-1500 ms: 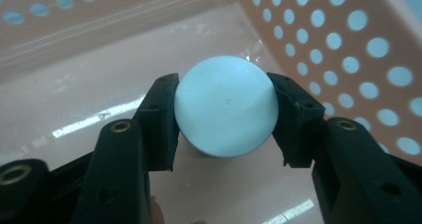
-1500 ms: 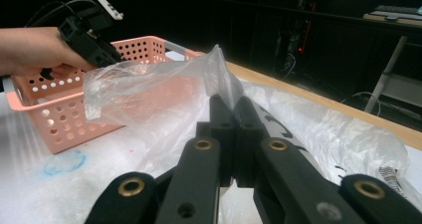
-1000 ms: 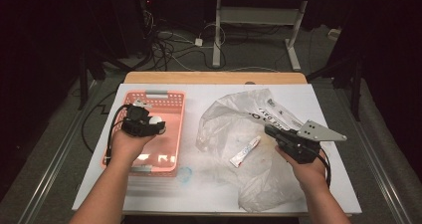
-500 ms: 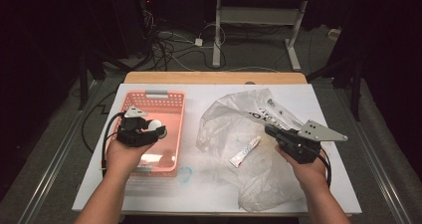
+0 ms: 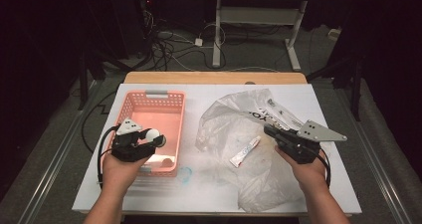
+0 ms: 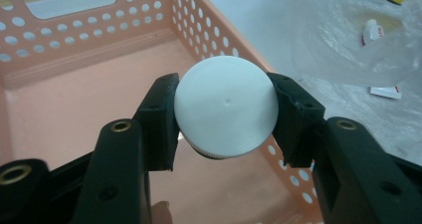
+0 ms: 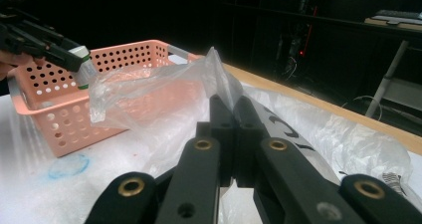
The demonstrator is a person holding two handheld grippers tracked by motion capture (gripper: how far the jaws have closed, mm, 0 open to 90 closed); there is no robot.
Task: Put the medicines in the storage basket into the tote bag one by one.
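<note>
the left gripper (image 6: 225, 115) has its two black jaws pressed against opposite sides of a round white cap (image 6: 225, 106), gripping it; under the cap a thin ridged rim shows, and in the right gripper view the held thing looks like a small bottle with a pale body and a green band, though its lower part is hard to make out. it hangs above the inside of the pink perforated basket (image 5: 149, 104), near the basket's right wall. in the high view the left gripper (image 5: 154, 140) reaches over the basket's near half, with the person's left hand (image 5: 119, 171) behind it.

the right gripper (image 7: 233, 109) has its jaws closed together on a raised fold of the clear plastic bag (image 7: 164, 92), lifting it into a peak. in the high view the right gripper (image 5: 271, 132) sits over the bag (image 5: 234, 119), which lies crumpled on the white table (image 5: 199, 194) just beside the basket. a small white tube with red print (image 5: 245, 151) lies inside the bag, near the jaws. a faint blue ring mark (image 5: 184, 174) shows on the table by the basket's near corner.
</note>
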